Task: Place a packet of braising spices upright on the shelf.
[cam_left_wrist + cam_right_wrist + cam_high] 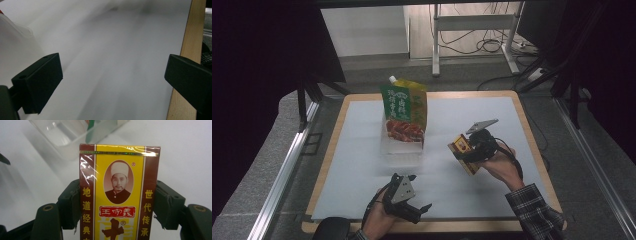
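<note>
A yellow spice box (119, 192) is clamped by its edges in the right tool (473, 148), apparently for the clear tray (402, 146), while the left tool (412, 200) is held wide open, empty.

Pouch (404, 112) in tray (402, 147), box (463, 152) right

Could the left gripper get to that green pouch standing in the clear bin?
Probably yes. The left gripper is open and holds nothing, and bare white table surface lies between it and the green pouch in the clear bin. The right gripper with its yellow box sits off to the side.
</note>
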